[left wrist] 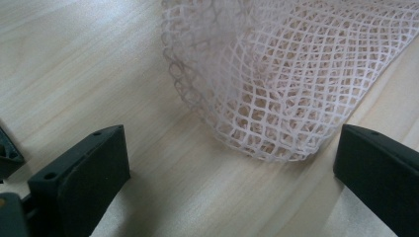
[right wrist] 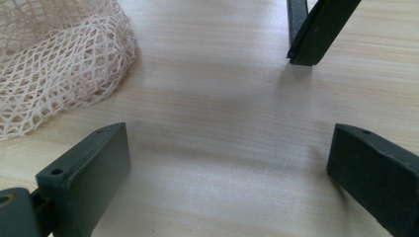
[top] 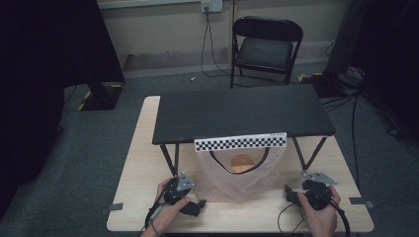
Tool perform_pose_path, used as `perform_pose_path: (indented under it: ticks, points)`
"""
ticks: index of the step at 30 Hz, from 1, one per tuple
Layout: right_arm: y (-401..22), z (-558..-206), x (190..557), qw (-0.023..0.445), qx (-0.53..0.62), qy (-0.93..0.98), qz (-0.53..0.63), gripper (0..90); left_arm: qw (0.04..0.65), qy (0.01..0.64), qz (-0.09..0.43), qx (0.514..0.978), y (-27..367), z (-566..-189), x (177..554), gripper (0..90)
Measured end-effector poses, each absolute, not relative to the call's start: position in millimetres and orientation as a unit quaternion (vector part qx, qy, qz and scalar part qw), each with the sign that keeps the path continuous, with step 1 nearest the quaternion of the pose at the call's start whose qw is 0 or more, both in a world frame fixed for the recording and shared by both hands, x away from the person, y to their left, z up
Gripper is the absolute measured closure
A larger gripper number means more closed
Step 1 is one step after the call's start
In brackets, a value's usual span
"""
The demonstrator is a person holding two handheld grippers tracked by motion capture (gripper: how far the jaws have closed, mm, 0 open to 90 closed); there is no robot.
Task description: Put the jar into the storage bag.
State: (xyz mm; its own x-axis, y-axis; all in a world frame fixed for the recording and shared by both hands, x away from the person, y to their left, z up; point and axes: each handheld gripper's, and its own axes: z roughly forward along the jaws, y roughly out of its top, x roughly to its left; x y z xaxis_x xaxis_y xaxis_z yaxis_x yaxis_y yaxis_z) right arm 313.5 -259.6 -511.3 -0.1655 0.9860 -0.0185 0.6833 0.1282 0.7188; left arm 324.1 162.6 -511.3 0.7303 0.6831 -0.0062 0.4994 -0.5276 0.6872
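Mesh bag [top: 240, 178] is hanging from the front edge of the black stand [top: 242, 112], centre of the high view, its bottom sagging onto the light wooden desk [top: 133, 168]. Orange round thing [top: 241, 162] is showing inside, behind the black handles. Checkered strip [top: 240, 142] is sitting along the bag's top. Left hand-held gripper [top: 197, 205] is resting at lower left, just beside the bag, jaws spread wide, net edge [left wrist: 276, 103] lying ahead between them, not pinched. Right hand-held gripper [top: 290, 196] is sitting at lower right, jaws spread, nothing between them, bag [right wrist: 54, 64] at upper left of its view.
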Motion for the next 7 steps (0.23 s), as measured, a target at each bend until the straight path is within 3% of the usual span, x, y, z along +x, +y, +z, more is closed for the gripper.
perform_pose_path:
  ticks: [7]
  points:
    - [-259.7, -511.3, 313.5, 0.258, 0.592, 0.705, 0.293, 1.8, 0.345, 0.342, 0.133, 0.864, 162.8, -511.3, 324.1, 0.2]
